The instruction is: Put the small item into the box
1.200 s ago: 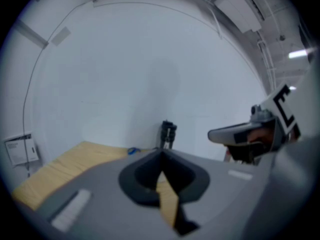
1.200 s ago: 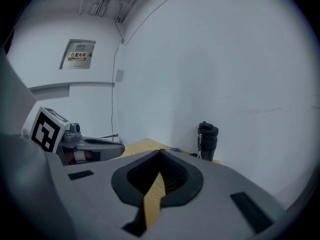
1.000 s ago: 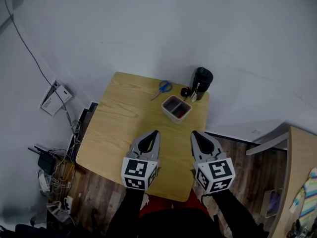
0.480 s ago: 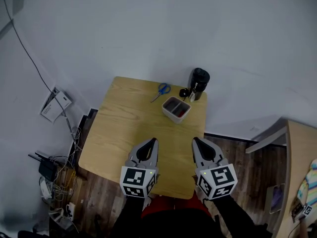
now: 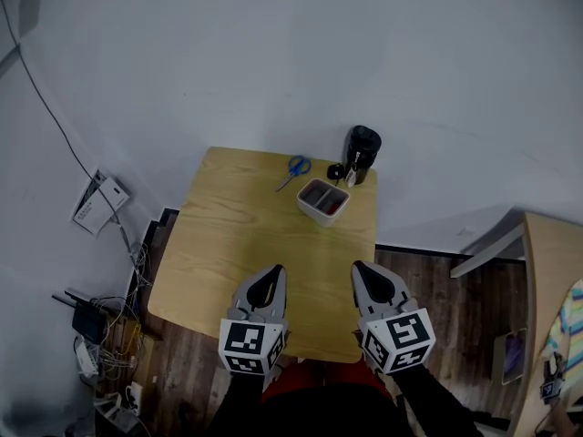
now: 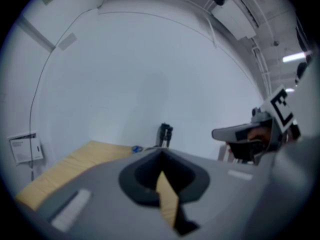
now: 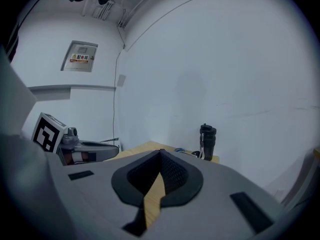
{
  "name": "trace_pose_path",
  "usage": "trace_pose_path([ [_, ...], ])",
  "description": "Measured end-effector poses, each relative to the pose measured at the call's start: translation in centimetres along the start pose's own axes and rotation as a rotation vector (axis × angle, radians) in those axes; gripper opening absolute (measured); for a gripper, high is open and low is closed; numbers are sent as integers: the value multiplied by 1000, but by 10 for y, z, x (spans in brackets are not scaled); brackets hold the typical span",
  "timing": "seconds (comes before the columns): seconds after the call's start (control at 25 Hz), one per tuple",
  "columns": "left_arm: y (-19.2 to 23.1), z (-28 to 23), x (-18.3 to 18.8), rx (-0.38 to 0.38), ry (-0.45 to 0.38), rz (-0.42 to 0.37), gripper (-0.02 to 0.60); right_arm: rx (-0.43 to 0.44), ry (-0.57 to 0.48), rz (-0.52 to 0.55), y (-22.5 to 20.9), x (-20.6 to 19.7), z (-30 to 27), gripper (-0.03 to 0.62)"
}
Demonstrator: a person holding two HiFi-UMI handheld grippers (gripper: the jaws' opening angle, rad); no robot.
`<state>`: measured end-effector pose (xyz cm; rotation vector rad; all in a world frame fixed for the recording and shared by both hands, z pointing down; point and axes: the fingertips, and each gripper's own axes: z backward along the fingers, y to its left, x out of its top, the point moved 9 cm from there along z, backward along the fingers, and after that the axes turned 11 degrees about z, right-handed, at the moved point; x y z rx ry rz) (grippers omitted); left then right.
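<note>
A small white box [image 5: 322, 200] with two compartments stands at the far right of the wooden table [image 5: 237, 235]; something red lies in one compartment. Beyond it, a small black item [image 5: 338, 170] sits beside a black bottle [image 5: 362, 152], and blue scissors [image 5: 295, 168] lie to the left of them. My left gripper [image 5: 276, 269] and right gripper [image 5: 357, 266] hover side by side over the table's near edge, far from the box. Both are shut with nothing between them. In the left gripper view the left gripper [image 6: 161, 152] points toward the bottle [image 6: 165, 134]; in the right gripper view the right gripper [image 7: 161, 152] does too.
Cables and a black device [image 5: 87, 308] clutter the floor left of the table. A white paper holder [image 5: 100, 200] leans on the wall there. A wooden countertop [image 5: 547, 299] stands at the right. The white wall rises just behind the table.
Both grippers have drawn back toward the table's near edge, and the head view has pulled away a little. Their jaws stay shut.
</note>
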<state>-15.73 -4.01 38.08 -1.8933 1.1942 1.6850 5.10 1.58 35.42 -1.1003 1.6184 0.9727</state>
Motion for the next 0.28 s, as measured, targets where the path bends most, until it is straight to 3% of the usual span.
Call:
trace_pose_path([
  [0.28, 8, 14, 0, -6, -9, 11, 2, 1, 2, -31, 13, -3, 4, 8],
])
